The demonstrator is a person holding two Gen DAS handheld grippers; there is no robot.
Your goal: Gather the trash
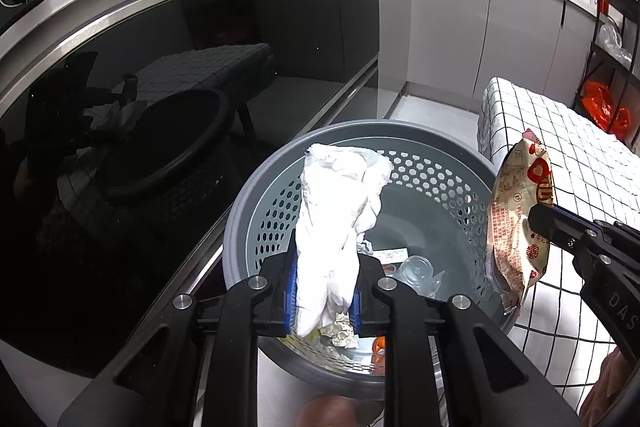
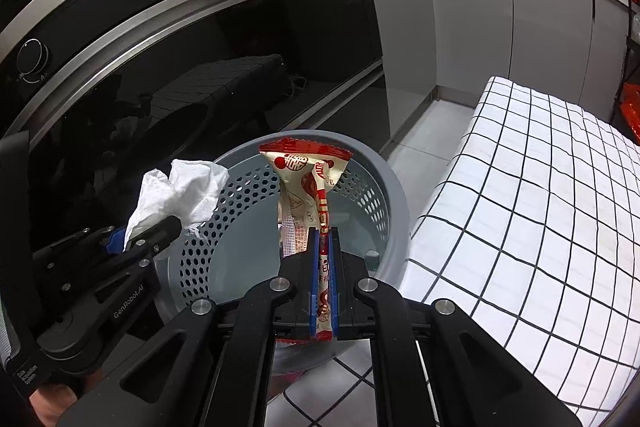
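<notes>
Left wrist view: left gripper (image 1: pixel 324 291) pinches crumpled white tissue (image 1: pixel 336 227) between blue pads, above round grey perforated plastic bin (image 1: pixel 432 171). Inside bin: clear plastic cup (image 1: pixel 416 271), scraps.

Right wrist view: right gripper (image 2: pixel 324 291) clamps glossy red-and-cream snack wrapper (image 2: pixel 308 187) edge-on, over same bin (image 2: pixel 384 187). Black-grid white cloth (image 2: pixel 540 211) right of bin; dark glass oven door (image 2: pixel 180 99) behind.

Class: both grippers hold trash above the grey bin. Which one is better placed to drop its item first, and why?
Left, probably. The left gripper holds the white tissue hanging over the middle of the bin. The right gripper holds the snack wrapper nearer the rim by the checked cloth.
</notes>
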